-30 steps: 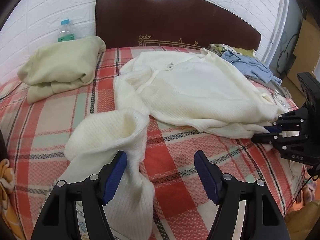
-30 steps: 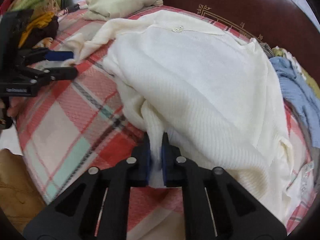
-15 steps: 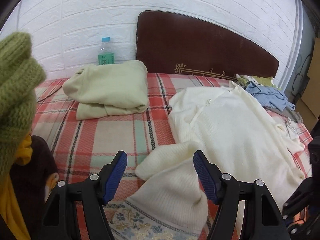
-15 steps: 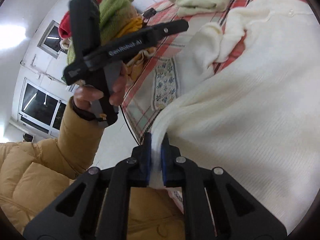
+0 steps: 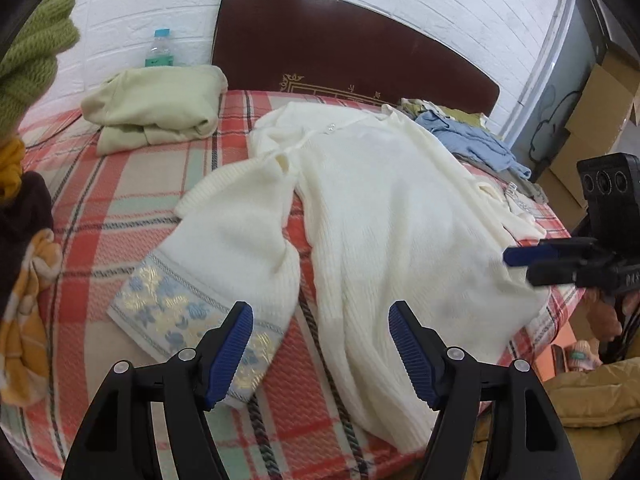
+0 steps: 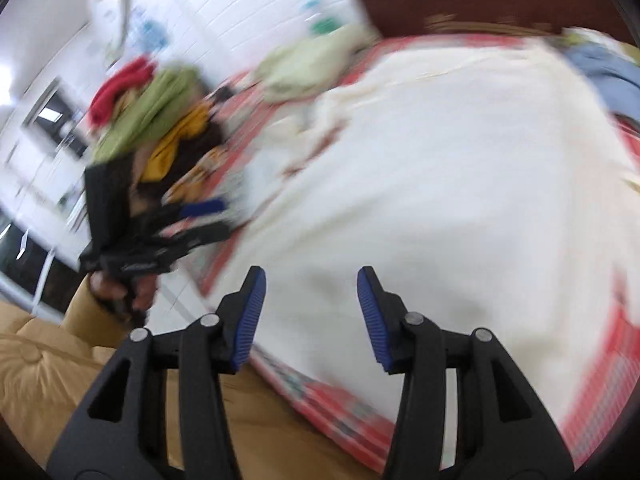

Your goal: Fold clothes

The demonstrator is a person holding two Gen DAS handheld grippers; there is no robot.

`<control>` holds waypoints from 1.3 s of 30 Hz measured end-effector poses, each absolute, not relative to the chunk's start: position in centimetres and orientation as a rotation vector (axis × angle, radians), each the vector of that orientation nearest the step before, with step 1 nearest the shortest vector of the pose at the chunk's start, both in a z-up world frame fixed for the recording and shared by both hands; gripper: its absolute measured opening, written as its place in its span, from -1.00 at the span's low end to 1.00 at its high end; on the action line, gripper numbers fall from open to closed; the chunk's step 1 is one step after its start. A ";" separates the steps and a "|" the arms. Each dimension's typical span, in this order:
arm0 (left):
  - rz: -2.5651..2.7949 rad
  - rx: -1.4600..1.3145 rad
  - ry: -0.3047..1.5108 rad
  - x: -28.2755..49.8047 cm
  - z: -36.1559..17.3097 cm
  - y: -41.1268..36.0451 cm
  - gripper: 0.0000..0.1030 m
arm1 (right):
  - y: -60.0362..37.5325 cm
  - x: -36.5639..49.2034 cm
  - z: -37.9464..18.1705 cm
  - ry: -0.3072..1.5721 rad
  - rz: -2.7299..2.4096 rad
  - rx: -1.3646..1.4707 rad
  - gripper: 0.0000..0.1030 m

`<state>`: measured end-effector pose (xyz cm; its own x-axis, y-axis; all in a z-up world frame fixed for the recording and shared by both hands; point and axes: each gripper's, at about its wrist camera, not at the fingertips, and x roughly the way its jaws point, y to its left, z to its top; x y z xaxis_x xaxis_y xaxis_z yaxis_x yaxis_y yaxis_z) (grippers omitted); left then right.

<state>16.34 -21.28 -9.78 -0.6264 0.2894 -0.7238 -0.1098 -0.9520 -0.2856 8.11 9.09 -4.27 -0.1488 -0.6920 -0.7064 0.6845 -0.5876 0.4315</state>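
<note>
a cream knitted sweater point(image 5: 392, 208) lies spread flat on a bed, its long axis running from the near edge away toward the dark wooden headboard point(image 5: 344, 52). the left gripper point(image 5: 320, 344) hovers over the near hem with its blue pads wide apart and nothing between them. one sleeve point(image 5: 240, 224) lies just to its left, angled toward the near corner, the cuff resting on a floral-trimmed cloth point(image 5: 188, 320). the right gripper point(image 6: 310, 312) has just been opening; its pads now stand apart with no fabric pinched, above the right part of the near hem. its view is blurred, so finer detail there cannot be told. the left gripper looks nearer the loose sleeve, so folding that sleeve in across the body probably falls to it.

the bed wears a red, green and cream plaid cover point(image 5: 132, 184). a folded pale green garment point(image 5: 156, 108) sits near the headboard, with a water bottle point(image 5: 159, 48) behind it against a white brick wall. blue clothes point(image 5: 468, 140) are heaped on the far right, well apart from the sweater.
</note>
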 end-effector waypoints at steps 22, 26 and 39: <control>2.559 -1.388 -0.287 16.9 -12.0 -16.0 -0.76 | 21.4 8.6 -9.4 -0.277 -2.066 1.147 -0.83; 2.513 -1.320 -0.458 17.3 -9.9 -18.2 -0.76 | 24.1 9.1 -6.2 -0.409 -2.017 1.074 -0.86; 2.528 -1.504 -0.148 18.3 -11.8 -16.9 -0.55 | 25.3 9.0 -9.6 -0.286 -2.006 1.343 -0.60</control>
<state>18.29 -16.87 -11.79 -0.4643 0.2178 -0.8585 -0.1162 -0.9759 -0.1847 9.03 25.33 -9.60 -0.2216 -0.6524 -0.7248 0.4241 -0.7337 0.5308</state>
